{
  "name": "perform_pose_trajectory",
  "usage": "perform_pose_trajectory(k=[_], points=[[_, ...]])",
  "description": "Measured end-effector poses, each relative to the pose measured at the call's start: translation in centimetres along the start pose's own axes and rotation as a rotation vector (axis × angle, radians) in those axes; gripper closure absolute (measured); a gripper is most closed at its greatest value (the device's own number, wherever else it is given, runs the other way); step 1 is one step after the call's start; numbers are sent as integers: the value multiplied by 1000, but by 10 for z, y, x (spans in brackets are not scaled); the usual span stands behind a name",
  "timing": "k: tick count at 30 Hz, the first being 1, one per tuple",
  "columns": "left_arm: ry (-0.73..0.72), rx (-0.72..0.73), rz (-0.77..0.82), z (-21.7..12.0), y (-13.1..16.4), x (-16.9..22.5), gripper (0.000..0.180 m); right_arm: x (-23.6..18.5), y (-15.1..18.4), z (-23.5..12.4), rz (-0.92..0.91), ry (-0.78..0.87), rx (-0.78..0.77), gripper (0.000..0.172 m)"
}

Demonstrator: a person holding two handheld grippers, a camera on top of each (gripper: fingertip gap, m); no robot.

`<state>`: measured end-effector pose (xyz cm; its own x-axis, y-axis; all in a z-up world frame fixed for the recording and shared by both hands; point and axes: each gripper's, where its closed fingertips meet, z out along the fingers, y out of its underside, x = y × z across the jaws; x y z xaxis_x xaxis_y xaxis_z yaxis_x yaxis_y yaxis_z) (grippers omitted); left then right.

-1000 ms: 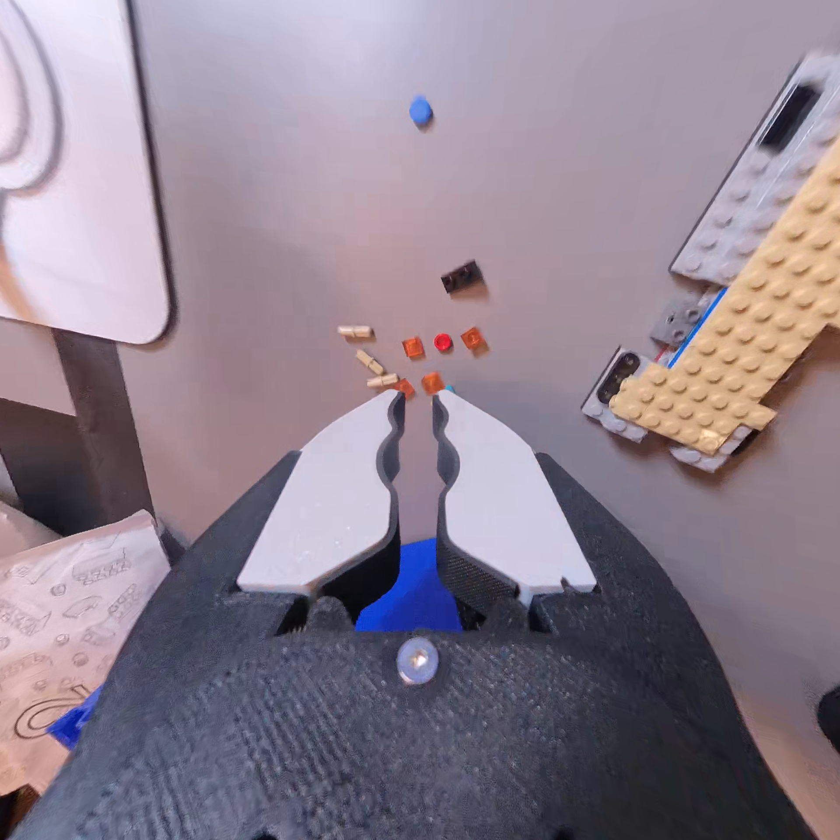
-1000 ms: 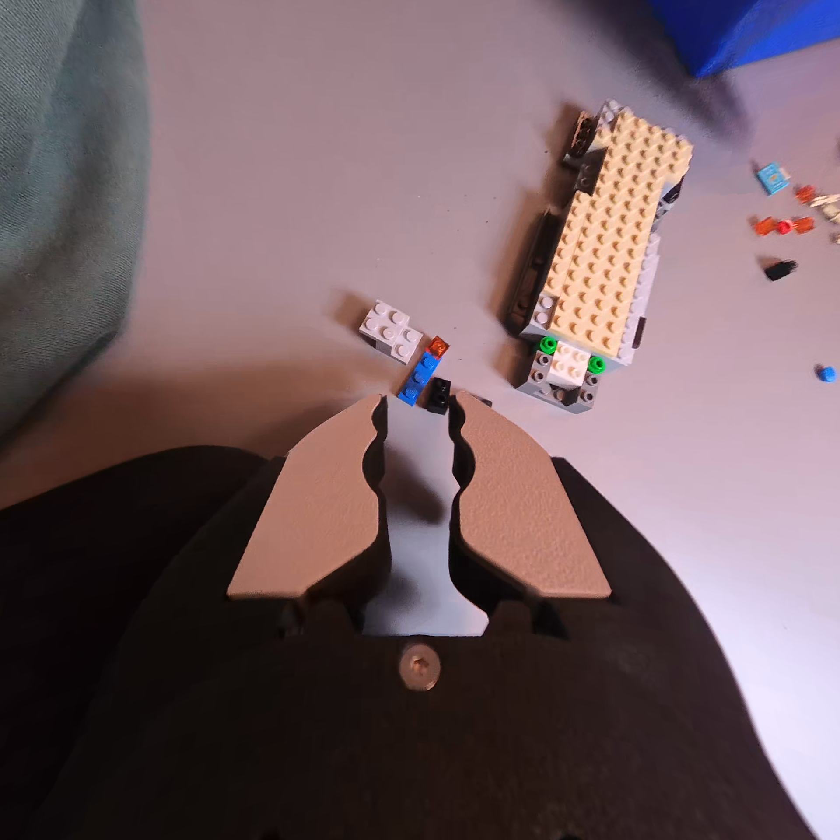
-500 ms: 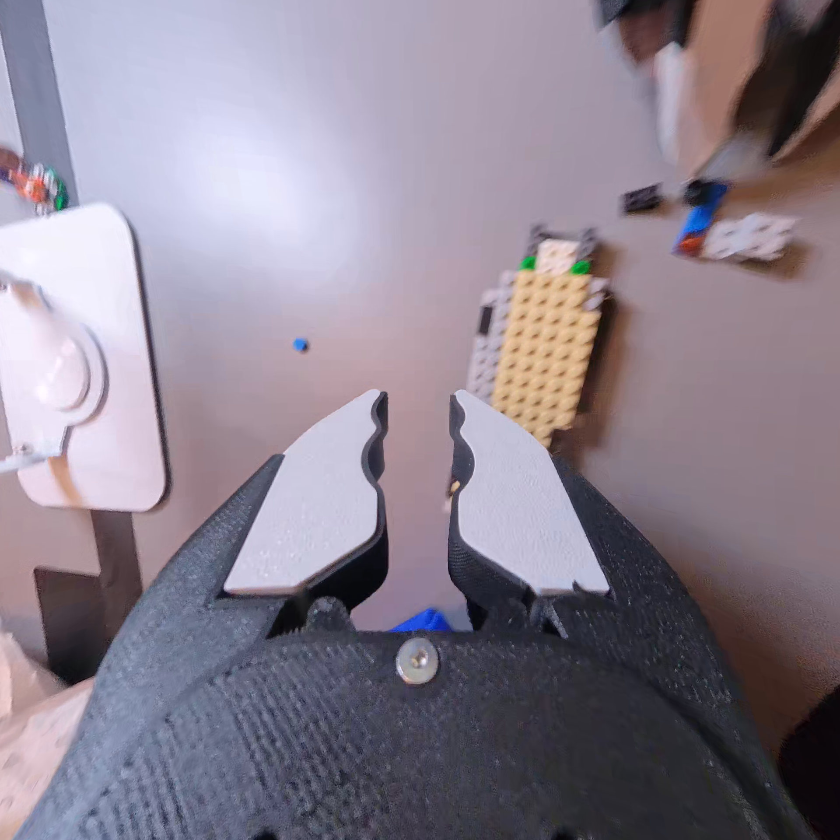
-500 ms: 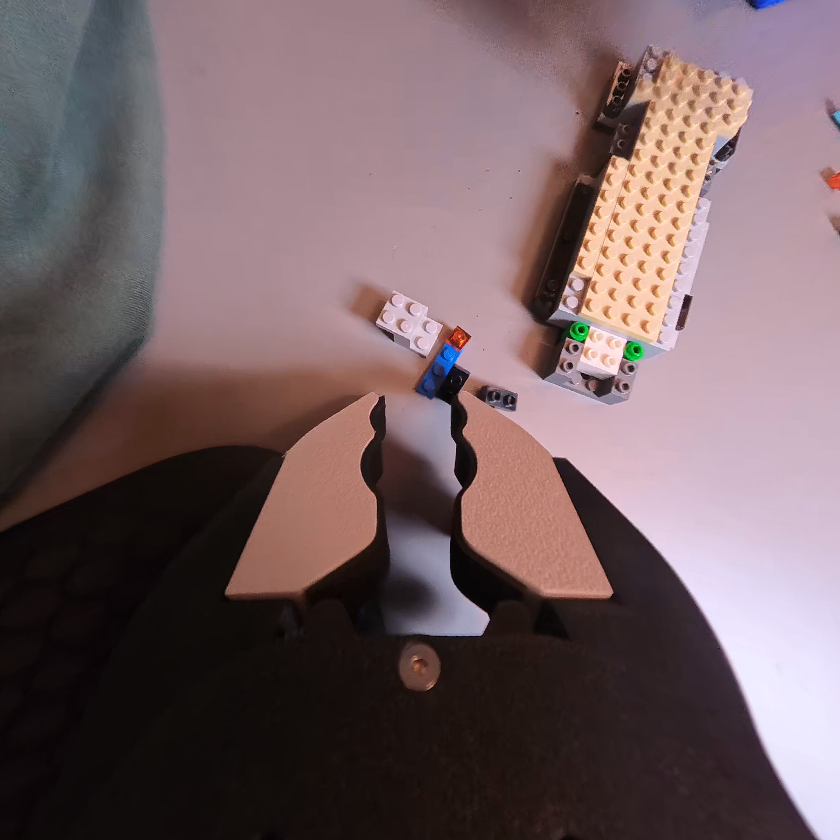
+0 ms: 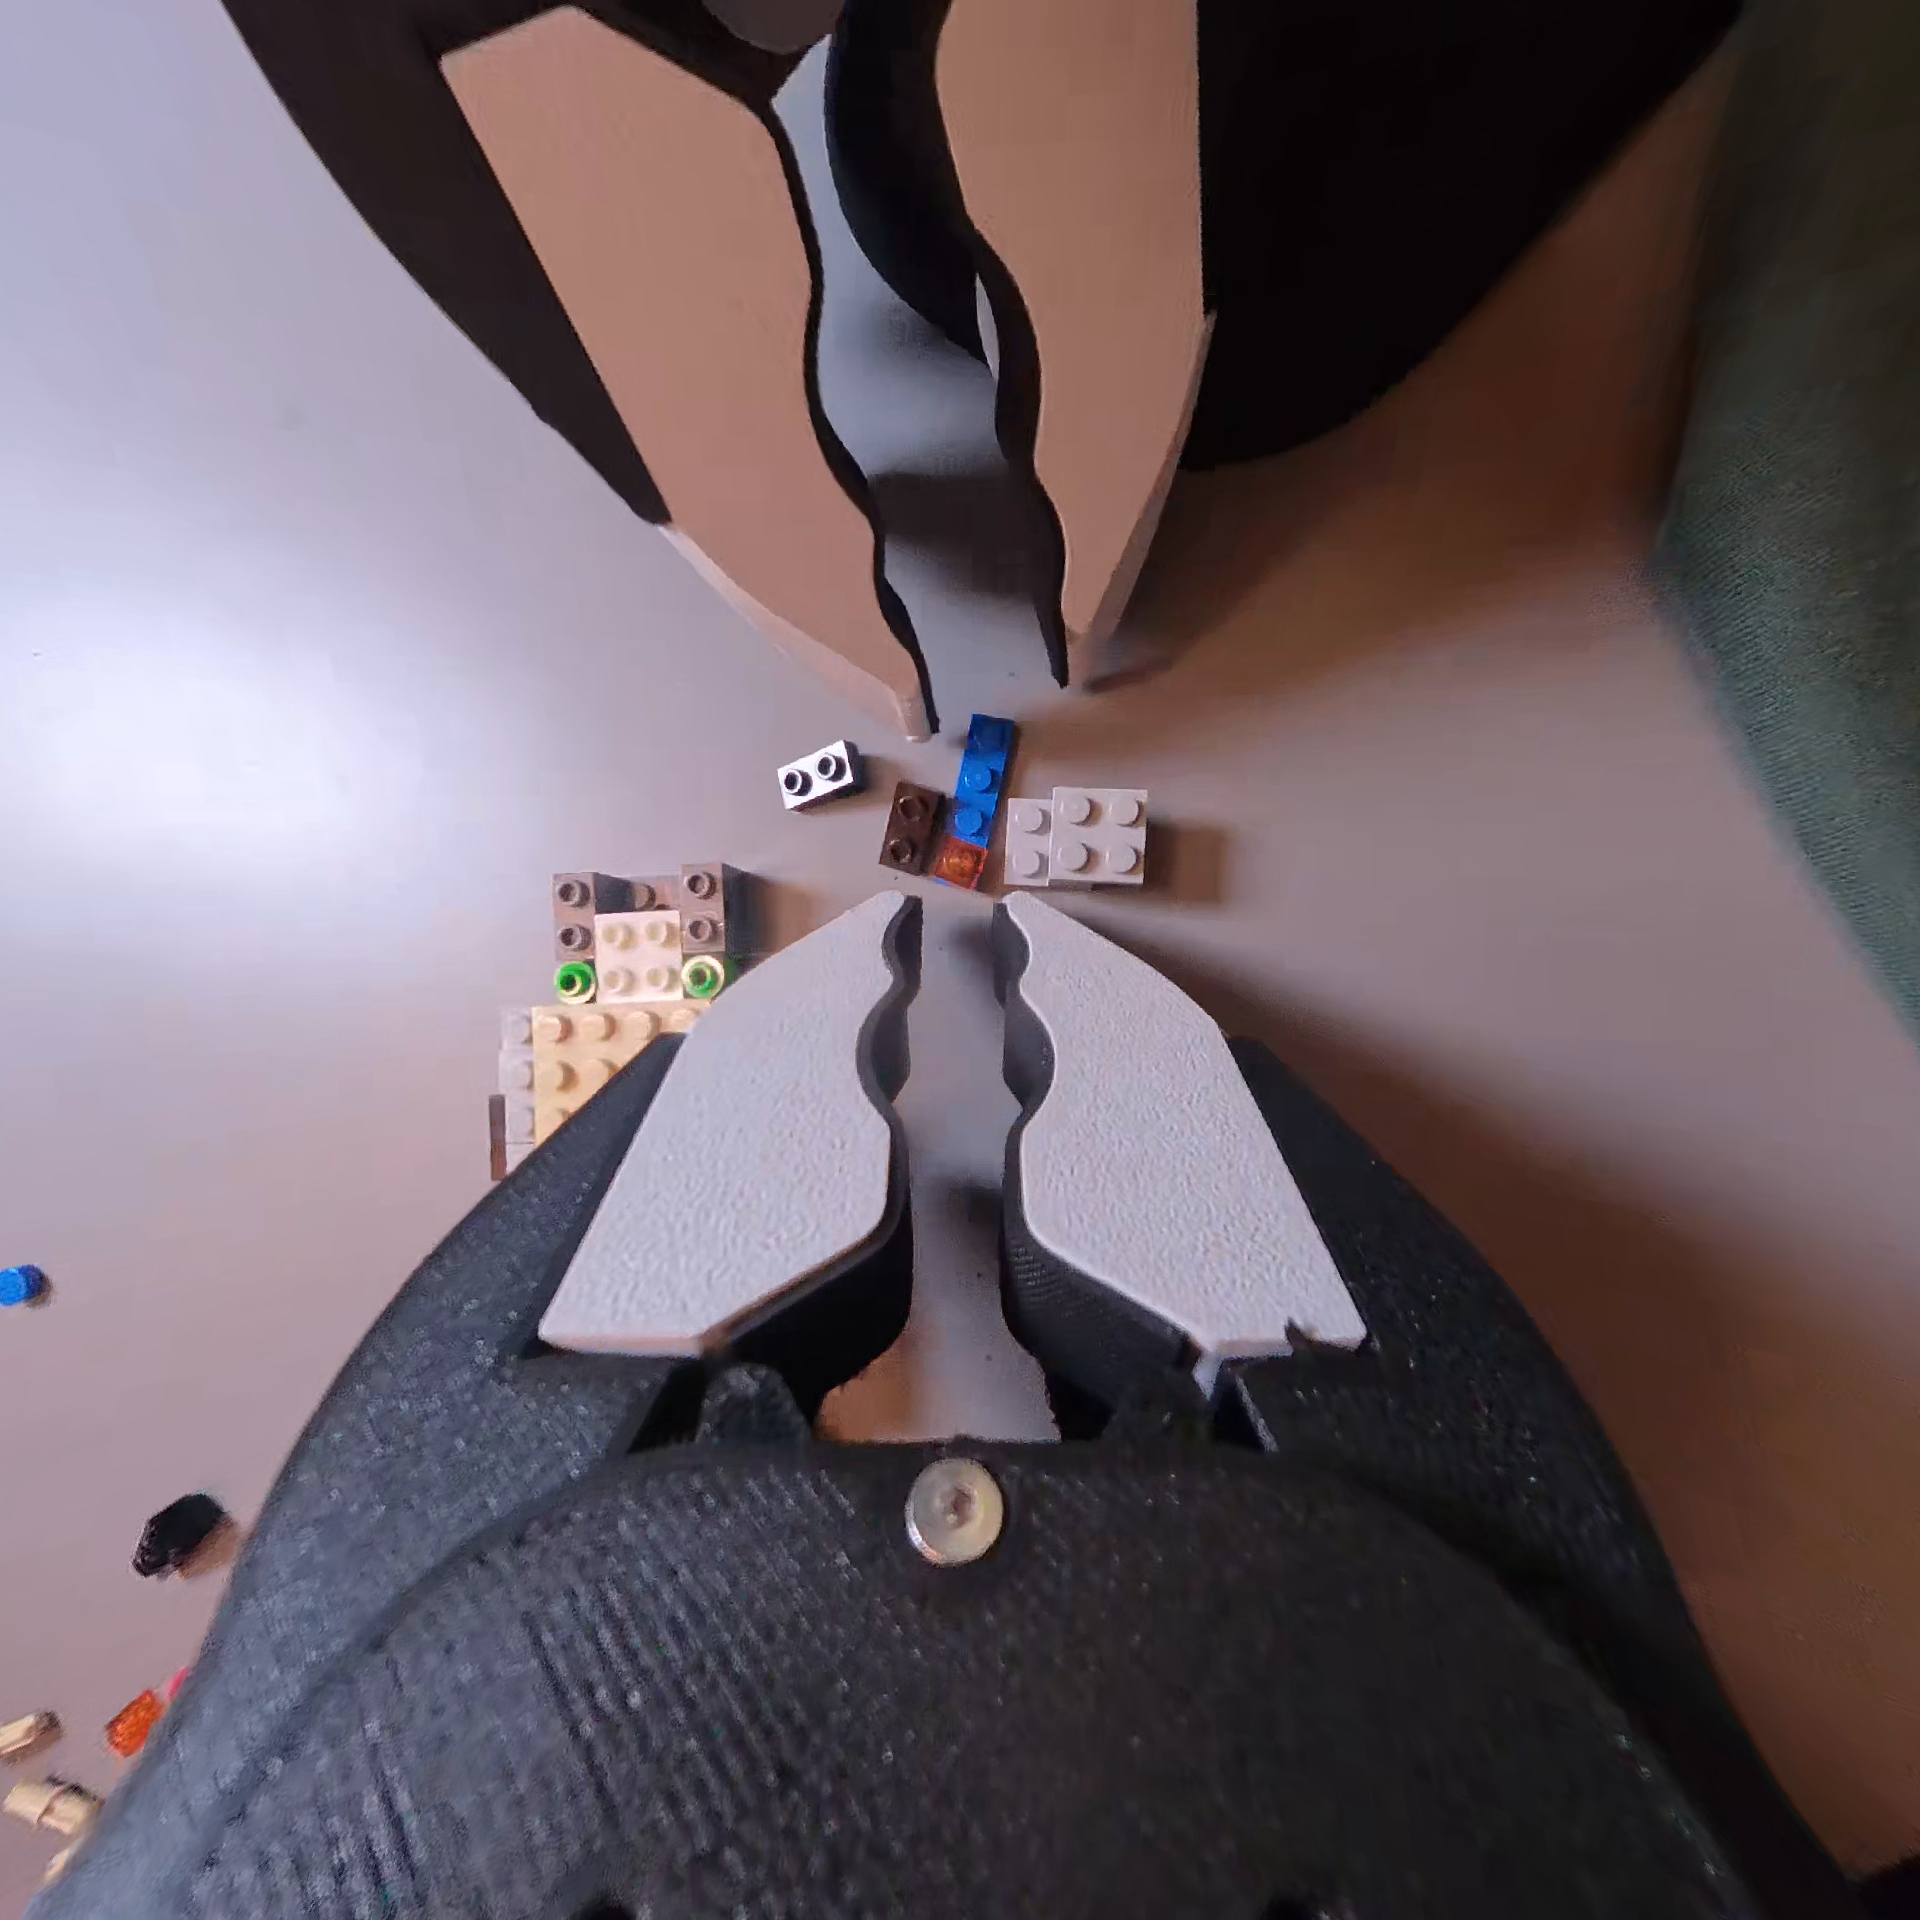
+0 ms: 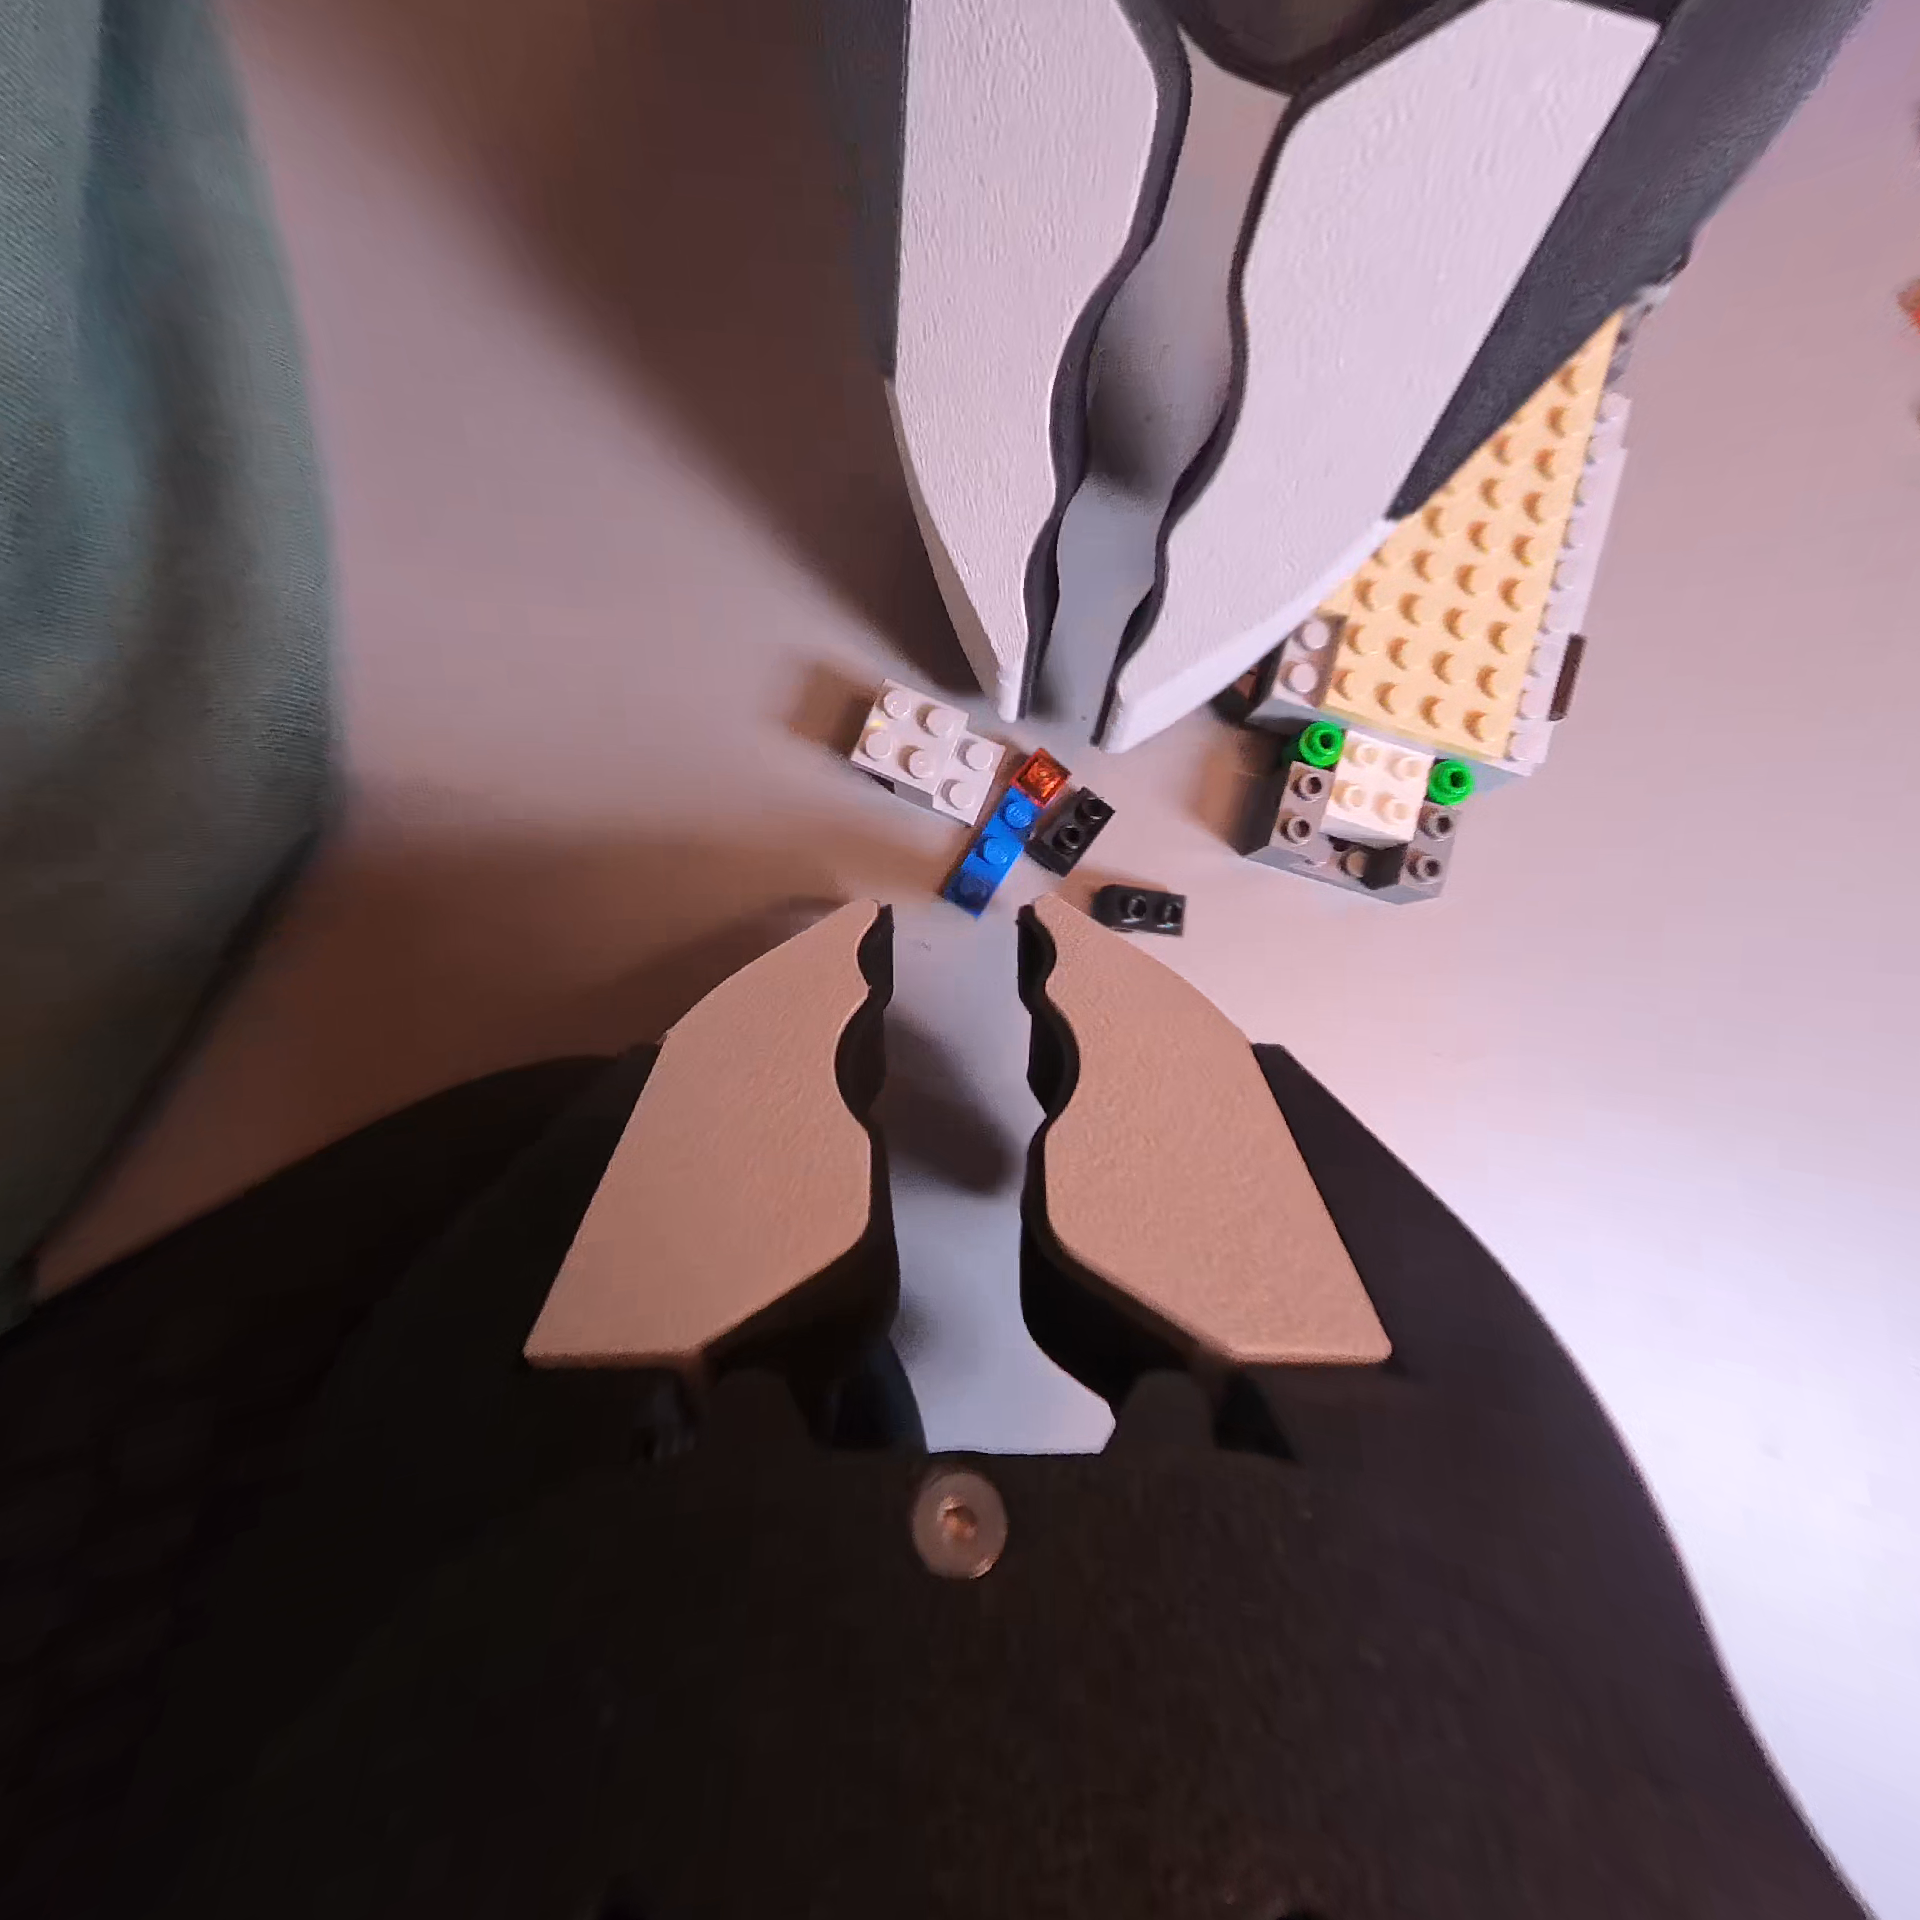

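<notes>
two hand-held claws face each other over a small cluster of plastic toy bricks on a smooth pale grey table [image 5: 312, 520]. the left claw [image 5: 956, 904], with light grey fingers on a black textured body, has its fingers a narrow way apart with only bare table between them; it holds nothing. its tips hover just beside a tiny clear orange square tile [image 5: 958, 862] that sits on the near end of a narrow blue studded plate [image 5: 982, 779]. the right claw [image 6: 954, 914], with tan fingers on a black body, stands a little wider, also holding nothing, its tips just short of the opposite end of that blue plate. touching one long side of the blue plate is a small dark two-stud plate [image 5: 910, 826]; close on the other side lies a light grey stepped brick piece [image 5: 1081, 836] with six studs showing. a second small dark two-stud brick [image 6: 1141, 910] lies apart, just beside one tip of the right claw. off to the side rests a larger brick assembly with a tan studded top [image 6: 1455, 623], grey edges, a white four-stud block and two bright green round studs at its near end; the left claw partly covers it. loose small pieces, blue, black, orange and tan, lie scattered farther off near the edge of the left wrist view. a dull green fabric surface [image 6: 125, 520] borders the table.
</notes>
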<state>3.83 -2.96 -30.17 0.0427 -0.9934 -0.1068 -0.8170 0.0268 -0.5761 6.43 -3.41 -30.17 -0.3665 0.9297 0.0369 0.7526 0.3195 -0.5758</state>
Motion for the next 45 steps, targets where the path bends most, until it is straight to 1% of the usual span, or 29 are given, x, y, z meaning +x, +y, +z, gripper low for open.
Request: perform_pose_trajectory(k=[2,6,8,9,10,14,20,24,26,28,32,37,45], points=[[16,-12,6,3,1,2,167,2,-2,5,45,11,-4,149],[27,12,10,6,-4,3,169,3,-5,9,97,6,-19,150],[30,17,7,7,-5,3,169,5,-5,8,116,12,-22,158],[34,19,10,7,-5,3,169,6,-5,8,116,11,-19,163],[35,23,18,7,-5,3,169,6,-5,8,110,11,-17,163],[29,28,46,6,-6,6,168,7,-9,9,60,40,11,164],[-14,39,53,1,-9,3,172,11,-13,4,72,57,45,165],[-32,61,43,-5,-10,-1,172,14,-17,0,42,93,87,164],[-17,96,15,-9,-13,-1,172,15,-21,-2,34,107,117,160],[-25,113,5,-12,-15,-2,172,16,-24,-4,21,118,129,163],[-28,150,-18,-16,-19,-4,172,18,-26,-6,7,157,121,164],[-60,219,14,-19,-26,-1,172,16,-25,-2,45,137,111,164],[-72,416,-33,-34,-42,-3,172,15,-35,-17,79,134,182,164]])
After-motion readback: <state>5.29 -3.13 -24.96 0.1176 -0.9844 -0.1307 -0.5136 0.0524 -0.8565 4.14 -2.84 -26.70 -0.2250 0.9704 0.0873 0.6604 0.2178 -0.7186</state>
